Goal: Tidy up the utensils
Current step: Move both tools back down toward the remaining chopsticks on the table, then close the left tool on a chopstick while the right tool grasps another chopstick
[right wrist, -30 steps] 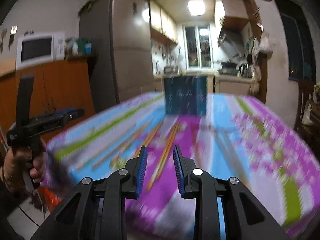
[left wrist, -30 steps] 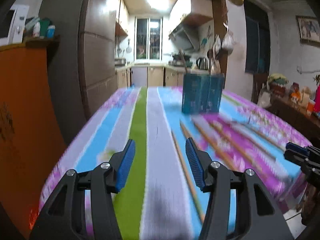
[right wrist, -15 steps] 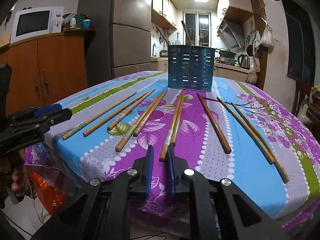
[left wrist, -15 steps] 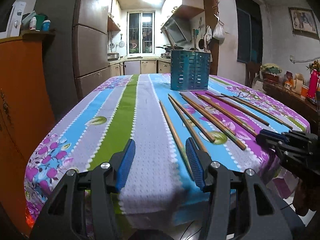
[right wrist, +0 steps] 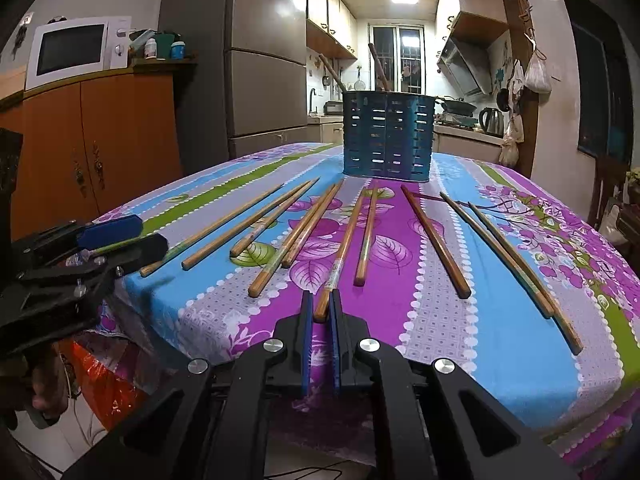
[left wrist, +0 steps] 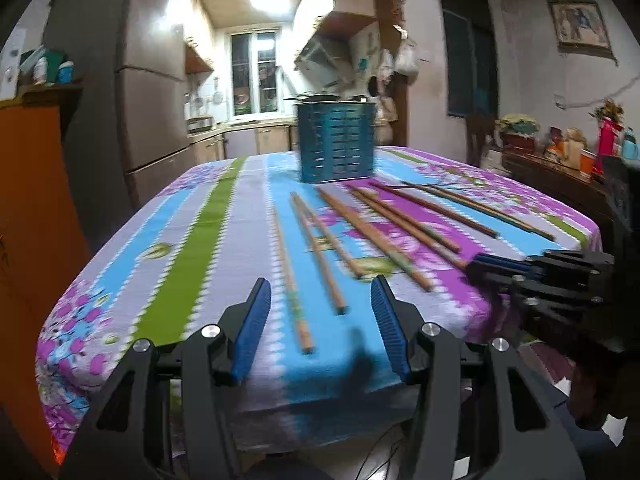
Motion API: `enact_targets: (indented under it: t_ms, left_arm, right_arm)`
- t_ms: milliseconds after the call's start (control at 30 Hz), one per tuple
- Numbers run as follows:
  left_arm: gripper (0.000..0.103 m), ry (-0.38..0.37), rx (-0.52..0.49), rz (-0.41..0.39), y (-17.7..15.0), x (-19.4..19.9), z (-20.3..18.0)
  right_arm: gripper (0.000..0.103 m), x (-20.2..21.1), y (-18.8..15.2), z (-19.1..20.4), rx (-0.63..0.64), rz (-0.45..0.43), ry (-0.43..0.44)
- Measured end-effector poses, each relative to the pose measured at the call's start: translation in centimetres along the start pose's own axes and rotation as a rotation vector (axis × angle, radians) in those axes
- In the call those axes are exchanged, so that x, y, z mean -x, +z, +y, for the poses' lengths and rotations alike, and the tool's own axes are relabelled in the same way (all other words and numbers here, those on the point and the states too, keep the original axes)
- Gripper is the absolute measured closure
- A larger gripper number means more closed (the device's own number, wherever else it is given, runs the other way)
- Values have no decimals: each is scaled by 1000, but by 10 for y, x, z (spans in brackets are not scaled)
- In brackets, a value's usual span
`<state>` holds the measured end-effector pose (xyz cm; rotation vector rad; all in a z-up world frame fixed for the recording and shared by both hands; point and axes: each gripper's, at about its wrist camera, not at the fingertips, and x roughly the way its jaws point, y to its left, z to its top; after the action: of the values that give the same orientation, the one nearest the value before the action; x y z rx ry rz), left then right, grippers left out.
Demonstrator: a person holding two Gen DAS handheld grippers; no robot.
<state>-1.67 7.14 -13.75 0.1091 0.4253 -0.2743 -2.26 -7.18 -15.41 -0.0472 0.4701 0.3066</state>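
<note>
1. Right gripper (right wrist: 320, 312), bottom centre, has its fingers nearly together around the near tip of a chopstick (right wrist: 340, 258); the shallow grip may slip.
2. Left gripper (left wrist: 320, 320), fingers wide, holds nothing.
3. Blue holder (right wrist: 388, 138), upper centre, could tip.

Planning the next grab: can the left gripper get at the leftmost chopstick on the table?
Probably yes: the left gripper is open, the leftmost chopstick lies ahead between its fingers, apart from its neighbours, nothing between.
</note>
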Motion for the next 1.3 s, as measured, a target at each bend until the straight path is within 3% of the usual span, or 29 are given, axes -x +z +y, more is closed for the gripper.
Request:
enact_targets:
  t_ms: [167,267,300,367,667,700,800,967,1067,1300]
  left_arm:
    - [53,-40,-40,0,8,-11,-33]
    - [58,-55,-46,10,10,-22,-44]
    - [66,-57,-51,15,9,-26,-48]
    - [70,-61,-50,28,8,-32,-51]
    - [72,-51,-75,49,2,-41,-55]
    - [79,-45,-75,50,1,-41,-54]
    - [87,-37,-63,51,1,-40,-50]
    - [87,-35,-62,42,0,-40,-51]
    - [86,-32,-64,34,-1,-40,-51]
    - [87,-29,-64,15,-2,-41,-51]
  right_arm:
    - [93,1,-1,-1,-5,-9,0]
    - [93,0,0,-2,-10,-10,1]
    - [93,1,-1,-3,-14,-11,1]
    - [93,0,-1,-5,-23,-12,4]
    - [93,-1,0,-7,-27,-16,24]
    - [93,-1,0,-7,-26,-16,24]
    - [93,0,0,-5,-20,-17,22]
    - [91,-3,0,-5,-18,-27,12]
    - [79,-5,0,-6,-22,-32,11]
    - [79,-5,-1,-2,-9,-38,-2]
